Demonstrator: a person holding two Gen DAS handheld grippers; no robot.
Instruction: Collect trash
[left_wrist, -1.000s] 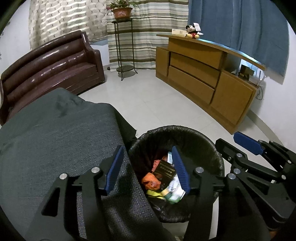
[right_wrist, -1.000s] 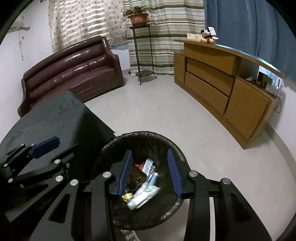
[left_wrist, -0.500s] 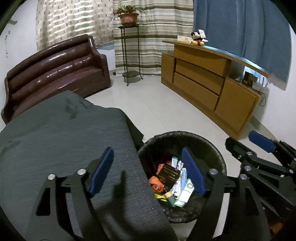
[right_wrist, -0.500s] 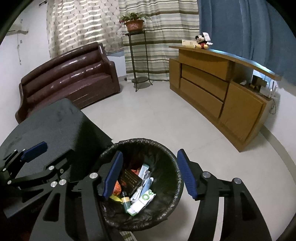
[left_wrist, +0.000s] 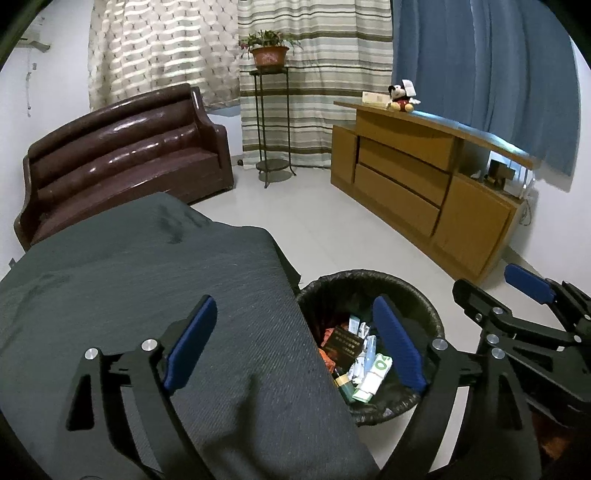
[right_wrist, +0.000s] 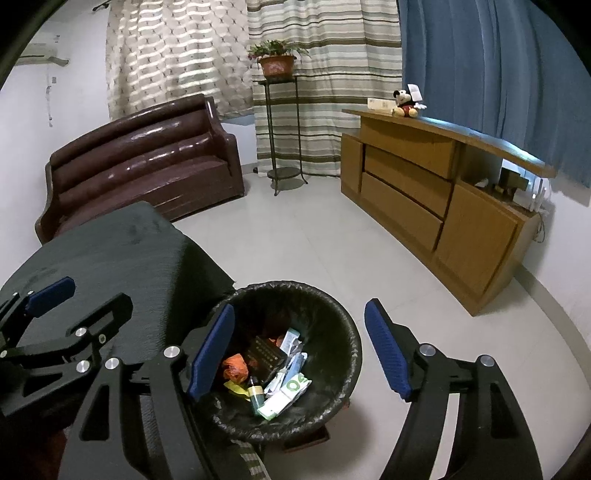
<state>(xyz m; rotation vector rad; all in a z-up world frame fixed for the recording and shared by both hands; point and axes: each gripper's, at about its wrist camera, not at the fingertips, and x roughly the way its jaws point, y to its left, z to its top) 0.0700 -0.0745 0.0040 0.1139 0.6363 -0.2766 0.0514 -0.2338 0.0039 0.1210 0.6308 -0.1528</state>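
Observation:
A round bin with a black liner (left_wrist: 424, 306) (right_wrist: 347, 325) stands on the floor beside the table. It holds trash: a dark box (right_wrist: 266, 351), an orange wrapper (right_wrist: 235, 366), a small green bottle (right_wrist: 255, 397) and white-green packets (right_wrist: 286, 395). My left gripper (left_wrist: 295, 349) is open and empty, above the table edge and the bin. My right gripper (right_wrist: 300, 354) is open and empty, above the bin. It also shows in the left wrist view (left_wrist: 491, 291), and the left gripper shows in the right wrist view (right_wrist: 85, 299).
A table under dark grey cloth (left_wrist: 147, 280) lies left of the bin. A brown leather sofa (right_wrist: 147, 162) stands behind it. A wooden sideboard (right_wrist: 443, 192) with a Mickey toy (right_wrist: 405, 103) lines the right wall. A plant stand (right_wrist: 282, 133) stands by the curtains.
Both grippers have opened wider and pulled up and back from the bin. The trash in the bin lies as before.

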